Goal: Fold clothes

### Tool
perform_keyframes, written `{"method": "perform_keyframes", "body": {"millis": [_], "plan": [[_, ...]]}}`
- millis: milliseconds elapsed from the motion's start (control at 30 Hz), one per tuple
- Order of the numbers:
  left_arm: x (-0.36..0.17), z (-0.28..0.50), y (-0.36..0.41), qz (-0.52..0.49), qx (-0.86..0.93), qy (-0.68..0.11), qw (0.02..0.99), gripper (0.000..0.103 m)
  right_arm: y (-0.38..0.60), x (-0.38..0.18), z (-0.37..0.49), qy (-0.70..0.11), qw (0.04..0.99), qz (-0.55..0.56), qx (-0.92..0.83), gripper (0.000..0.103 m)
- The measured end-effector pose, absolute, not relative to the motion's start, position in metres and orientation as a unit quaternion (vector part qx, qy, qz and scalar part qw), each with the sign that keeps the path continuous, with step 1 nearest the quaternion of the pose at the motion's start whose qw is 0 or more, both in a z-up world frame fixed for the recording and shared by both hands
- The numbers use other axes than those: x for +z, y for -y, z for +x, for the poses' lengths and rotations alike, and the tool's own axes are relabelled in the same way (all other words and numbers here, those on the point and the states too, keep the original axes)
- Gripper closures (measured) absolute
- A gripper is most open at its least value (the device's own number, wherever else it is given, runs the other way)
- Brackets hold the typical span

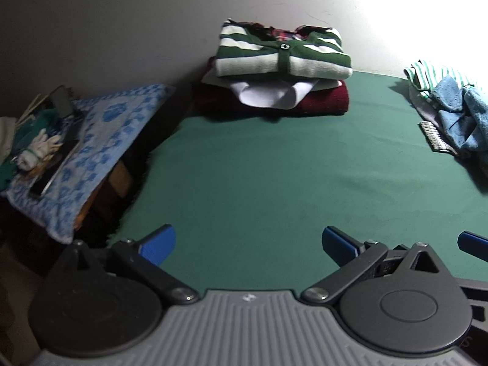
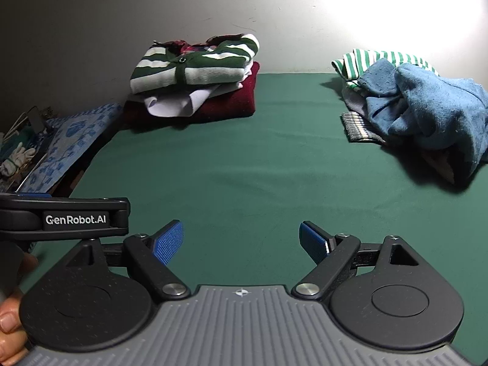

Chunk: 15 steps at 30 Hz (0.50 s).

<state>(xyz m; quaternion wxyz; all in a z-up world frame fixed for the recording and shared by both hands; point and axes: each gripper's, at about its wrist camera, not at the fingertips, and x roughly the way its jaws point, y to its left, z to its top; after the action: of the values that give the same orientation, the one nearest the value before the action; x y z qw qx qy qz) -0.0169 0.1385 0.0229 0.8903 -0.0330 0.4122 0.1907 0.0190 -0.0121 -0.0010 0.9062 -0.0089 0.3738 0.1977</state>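
I see both my left gripper (image 1: 248,245) and right gripper (image 2: 241,241) spread wide, empty, above the green table cloth (image 2: 244,167); the folded striped pile (image 2: 195,79) lies at its far edge, the rumpled blue heap (image 2: 427,113) at far right.

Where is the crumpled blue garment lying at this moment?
In the right wrist view, the crumpled blue garment lies far right on the green table cover, atop an unfolded pile beside a green-and-white striped cloth.
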Motion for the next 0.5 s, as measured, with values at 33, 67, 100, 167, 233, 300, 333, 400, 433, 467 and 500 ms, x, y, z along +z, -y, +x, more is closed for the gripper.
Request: {"method": "perform_keyframes", "body": {"millis": [33, 67, 100, 167, 233, 300, 333, 400, 433, 467, 500], "plan": [[0.025, -0.021, -0.138, -0.034, 0.196, -0.412, 0.889, 0.001, 0.011, -0.001, 0.017, -0.374, 0.905, -0.013, 0.201, 0.017], [0.027, -0.025, -0.137, -0.035, 0.201, -0.413, 0.888, 0.001, 0.011, 0.0, 0.015, -0.374, 0.904, -0.018, 0.204, 0.017], [0.028, -0.029, -0.136, -0.036, 0.207, -0.413, 0.886, 0.001, 0.011, 0.001, 0.012, -0.373, 0.904, -0.021, 0.209, 0.017], [0.03, -0.037, -0.133, -0.041, 0.221, -0.411, 0.884, 0.0, 0.014, 0.003, 0.008, -0.37, 0.901, -0.017, 0.225, 0.016], [0.03, -0.045, -0.132, -0.047, 0.233, -0.412, 0.88, 0.0, 0.018, 0.004, 0.003, -0.368, 0.898, -0.01, 0.241, 0.014], [0.029, -0.051, -0.13, -0.051, 0.245, -0.416, 0.875, 0.0, 0.021, 0.003, -0.001, -0.368, 0.897, -0.012, 0.246, 0.014], [0.028, -0.054, -0.129, -0.052, 0.25, -0.417, 0.872, 0.0, 0.021, 0.003, -0.003, -0.367, 0.897, -0.016, 0.247, 0.014], [0.027, -0.061, -0.126, -0.052, 0.256, -0.416, 0.871, 0.0, 0.023, 0.001, -0.007, -0.367, 0.894, -0.02, 0.256, 0.013], [0.026, -0.064, -0.125, -0.052, 0.26, -0.416, 0.87, 0.0, 0.024, 0.0, -0.008, -0.369, 0.893, -0.021, 0.259, 0.013], [0.026, -0.067, -0.124, -0.05, 0.263, -0.417, 0.869, 0.0, 0.025, -0.001, -0.009, -0.372, 0.891, -0.021, 0.258, 0.013], [0.025, -0.069, -0.124, -0.049, 0.264, -0.417, 0.868, 0.0, 0.026, -0.002, -0.01, -0.376, 0.891, -0.023, 0.256, 0.013]]}}
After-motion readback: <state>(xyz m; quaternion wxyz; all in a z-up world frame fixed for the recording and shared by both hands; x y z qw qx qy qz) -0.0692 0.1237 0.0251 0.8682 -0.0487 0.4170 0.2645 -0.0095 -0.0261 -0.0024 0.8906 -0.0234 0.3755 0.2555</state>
